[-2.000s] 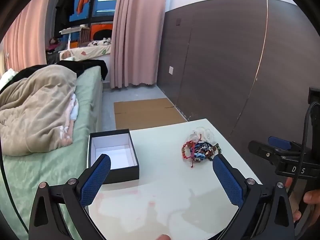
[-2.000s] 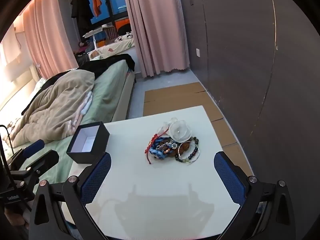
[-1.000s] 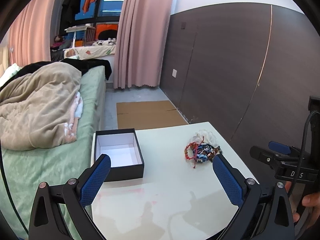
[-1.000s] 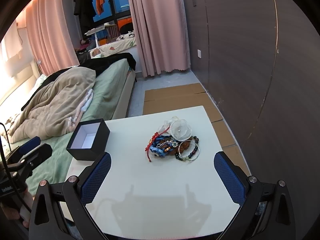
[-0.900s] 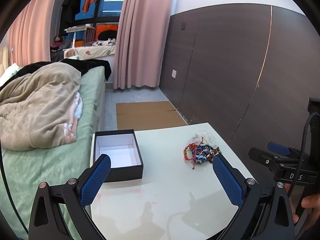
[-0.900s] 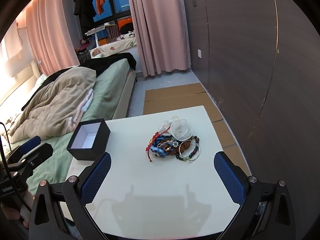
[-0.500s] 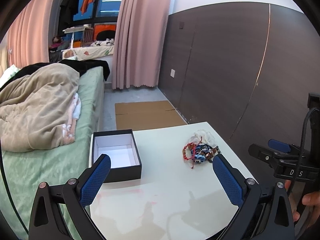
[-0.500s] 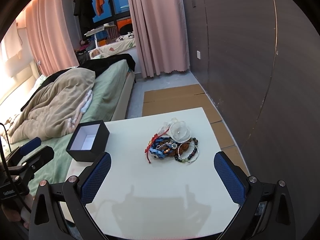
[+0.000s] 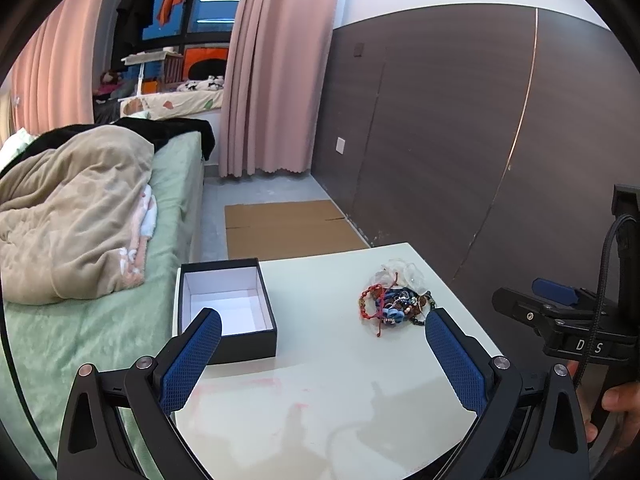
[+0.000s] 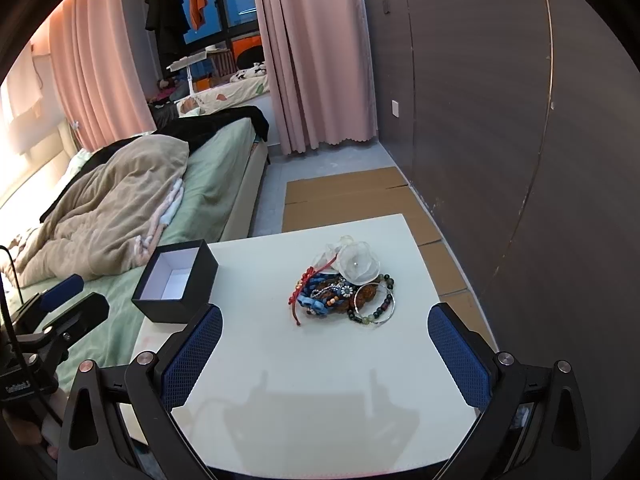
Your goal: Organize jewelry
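A tangled pile of jewelry (image 10: pixel 344 290) lies on the white table (image 10: pixel 320 380): a red cord bracelet, blue pieces, beaded bracelets, a silver bangle and a sheer white fabric flower. It also shows in the left wrist view (image 9: pixel 394 300). An open black box (image 9: pixel 226 310) with a white, empty inside stands at the table's left edge; it also shows in the right wrist view (image 10: pixel 176 282). My left gripper (image 9: pixel 320 354) is open and empty, short of the box and pile. My right gripper (image 10: pixel 325 354) is open and empty, short of the pile.
A green bed (image 9: pixel 100 320) with a beige blanket runs along the table's left side. A dark wood-panelled wall (image 10: pixel 520 120) stands close on the right. Flattened cardboard (image 9: pixel 288 228) lies on the floor beyond the table. Pink curtains hang at the back.
Both grippers have stayed open and empty. The views have only drifted slightly; the box and the jewelry pile have not moved.
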A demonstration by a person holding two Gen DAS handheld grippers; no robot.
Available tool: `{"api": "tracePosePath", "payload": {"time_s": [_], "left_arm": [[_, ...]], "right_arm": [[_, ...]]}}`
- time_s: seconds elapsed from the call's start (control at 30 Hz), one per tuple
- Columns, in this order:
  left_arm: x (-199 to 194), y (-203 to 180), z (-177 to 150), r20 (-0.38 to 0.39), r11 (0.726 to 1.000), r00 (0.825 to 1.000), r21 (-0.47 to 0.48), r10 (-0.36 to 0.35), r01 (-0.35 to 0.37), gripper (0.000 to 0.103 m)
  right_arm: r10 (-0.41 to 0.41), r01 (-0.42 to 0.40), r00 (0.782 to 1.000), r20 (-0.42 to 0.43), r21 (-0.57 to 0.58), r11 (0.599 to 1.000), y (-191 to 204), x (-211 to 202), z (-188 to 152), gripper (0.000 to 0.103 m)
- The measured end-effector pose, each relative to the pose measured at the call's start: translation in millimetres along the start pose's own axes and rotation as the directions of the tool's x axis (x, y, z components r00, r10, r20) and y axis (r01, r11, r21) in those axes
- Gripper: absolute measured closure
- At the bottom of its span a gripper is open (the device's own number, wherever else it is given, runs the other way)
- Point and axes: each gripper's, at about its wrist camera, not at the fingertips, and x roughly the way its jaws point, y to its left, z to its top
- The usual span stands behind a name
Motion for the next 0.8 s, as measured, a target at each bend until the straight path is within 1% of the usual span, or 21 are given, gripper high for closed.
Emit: {"api": "tracePosePath", "payload": {"time_s": [0.8], "left_arm": [[0.8,-6.0,-1.4,0.001,1.000,1.000,0.012,0.000,0.000,0.001]], "right_arm": [[-0.008,0.008,1.000,-0.006,0.012,1.000,-3.8,-0.9,-2.8,0.000]]}}
